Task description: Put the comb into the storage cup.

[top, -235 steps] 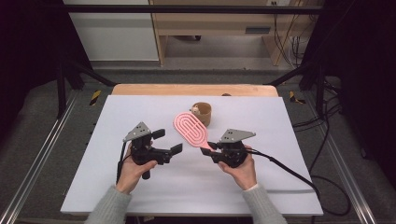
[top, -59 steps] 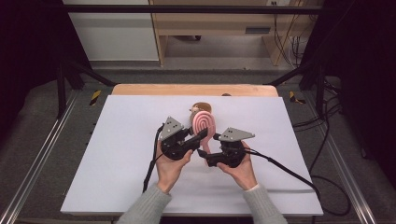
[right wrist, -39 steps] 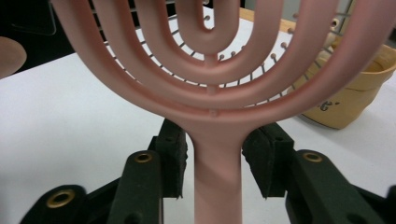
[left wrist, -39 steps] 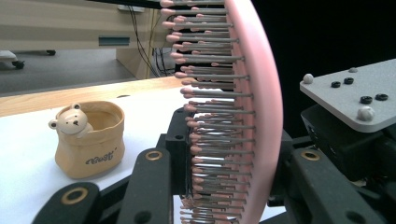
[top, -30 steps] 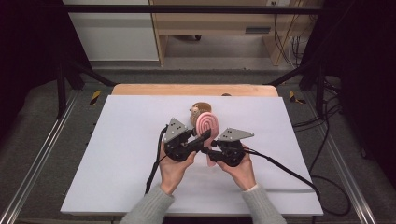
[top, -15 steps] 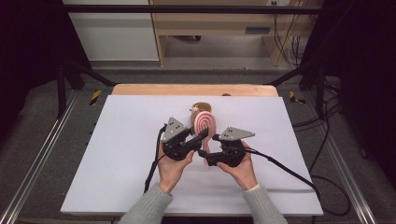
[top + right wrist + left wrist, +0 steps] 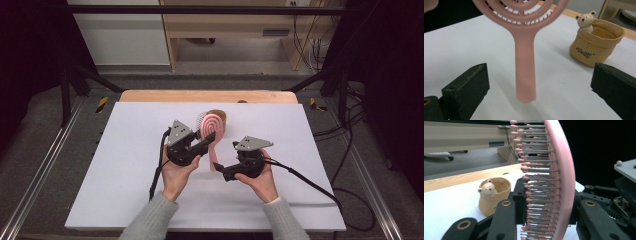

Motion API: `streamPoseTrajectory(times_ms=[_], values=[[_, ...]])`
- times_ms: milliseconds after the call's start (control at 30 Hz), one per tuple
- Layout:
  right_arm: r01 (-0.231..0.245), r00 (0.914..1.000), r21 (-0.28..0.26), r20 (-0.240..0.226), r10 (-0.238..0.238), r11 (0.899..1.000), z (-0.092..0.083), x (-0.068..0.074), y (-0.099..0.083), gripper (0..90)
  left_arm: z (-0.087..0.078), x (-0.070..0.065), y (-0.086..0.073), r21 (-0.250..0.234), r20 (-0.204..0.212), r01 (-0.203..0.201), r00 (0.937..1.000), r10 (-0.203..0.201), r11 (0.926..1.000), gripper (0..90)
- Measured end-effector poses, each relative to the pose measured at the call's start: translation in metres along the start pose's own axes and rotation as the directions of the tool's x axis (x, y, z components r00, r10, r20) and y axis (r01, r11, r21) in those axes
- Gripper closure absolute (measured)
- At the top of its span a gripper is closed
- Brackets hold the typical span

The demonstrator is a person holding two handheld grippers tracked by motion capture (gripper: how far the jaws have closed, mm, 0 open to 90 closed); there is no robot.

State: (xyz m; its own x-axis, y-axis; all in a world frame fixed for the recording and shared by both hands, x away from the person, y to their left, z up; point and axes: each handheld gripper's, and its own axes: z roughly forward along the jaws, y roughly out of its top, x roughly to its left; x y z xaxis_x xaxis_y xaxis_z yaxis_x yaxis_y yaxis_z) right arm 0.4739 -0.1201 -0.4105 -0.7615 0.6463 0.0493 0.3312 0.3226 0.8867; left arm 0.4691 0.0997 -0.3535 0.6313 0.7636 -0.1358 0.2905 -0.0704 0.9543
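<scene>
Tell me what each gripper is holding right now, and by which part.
The left gripper is shut on the pink hairbrush, clamping its bristled head. The right gripper has just opened and holds nothing; the handle hangs free between its jaws.

Dark lettering stands on the front of the tan bear pot (image 7: 596, 47), seen in the right gripper view; too blurred to read.

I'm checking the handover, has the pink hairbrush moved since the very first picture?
Yes. The pink hairbrush lay flat beside the bear pot; now it stands upright in front of it, clamped in the left gripper.
</scene>
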Motion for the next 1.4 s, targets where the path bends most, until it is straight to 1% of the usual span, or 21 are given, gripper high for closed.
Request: streamPoseTrajectory(times_ms=[33,100,167,200,367,433,633,867,1000,1100,1267,1400], values=[[0.001,0.9999,-0.005,-0.011,-0.002,1.0,-0.001,-0.001,-0.001,2.0,-0.001,0.002,0.001,0.0,-0.002,-0.001,1.0,0.001,1.0,63.5],[-0.015,0.9995,-0.016,-0.028,0.014,1.0,-0.003,-0.003,-0.003,1.9,-0.002,0.005,0.003,-0.001,-0.006,-0.001,1.0,0.001,1.0,63.4],[-0.027,0.9994,-0.021,-0.021,0.026,0.999,-0.006,-0.006,-0.003,2.6,-0.003,0.009,0.006,-0.002,-0.008,0.0,1.0,0.0,1.0,63.4],[-0.035,0.9991,-0.026,-0.025,0.034,0.999,-0.008,-0.007,-0.003,2.5,-0.003,0.01,0.008,-0.004,-0.009,0.003,1.0,-0.003,1.0,63.5],[-0.039,0.9983,-0.038,-0.046,0.037,0.999,-0.015,-0.013,-0.006,2.2,-0.006,0.017,0.016,-0.01,-0.01,-0.005,0.9999,0.005,0.9999,63.5],[-0.04,0.9979,-0.035,-0.053,0.038,0.999,-0.017,-0.015,-0.008,2.2,-0.006,0.019,0.019,-0.015,-0.009,-0.002,1.0,0.002,0.9999,63.4],[-0.044,0.9976,-0.029,-0.054,0.043,0.999,-0.022,-0.022,-0.015,1.6,-0.006,0.023,0.028,-0.016,-0.006,-0.01,0.9999,0.01,0.9998,63.5],[-0.067,0.9968,-0.028,-0.046,0.066,0.997,-0.033,-0.032,-0.026,1.2,-0.005,0.03,0.037,-0.019,0.002,-0.014,0.9999,0.014,0.9997,63.4],[-0.08,0.996,-0.034,-0.043,0.078,0.996,-0.04,-0.039,-0.033,1.2,-0.004,0.031,0.042,-0.018,-0.004,-0.027,0.9996,0.027,0.9995,63.4],[-0.086,0.9956,-0.039,-0.04,0.084,0.996,-0.044,-0.042,-0.037,1.3,-0.002,0.032,0.046,-0.023,-0.004,-0.027,0.9996,0.027,0.9994,63.4],[-0.095,0.9949,-0.04,-0.038,0.094,0.995,-0.049,-0.048,-0.043,1.3,0.001,0.034,0.053,-0.023,-0.007,-0.04,0.9992,0.04,0.9989,63.4],[-0.099,0.9947,-0.04,-0.034,0.097,0.994,-0.053,-0.052,-0.049,1.4,0.003,0.036,0.059,-0.028,-0.006,-0.038,0.9993,0.038,0.9989,63.4]])
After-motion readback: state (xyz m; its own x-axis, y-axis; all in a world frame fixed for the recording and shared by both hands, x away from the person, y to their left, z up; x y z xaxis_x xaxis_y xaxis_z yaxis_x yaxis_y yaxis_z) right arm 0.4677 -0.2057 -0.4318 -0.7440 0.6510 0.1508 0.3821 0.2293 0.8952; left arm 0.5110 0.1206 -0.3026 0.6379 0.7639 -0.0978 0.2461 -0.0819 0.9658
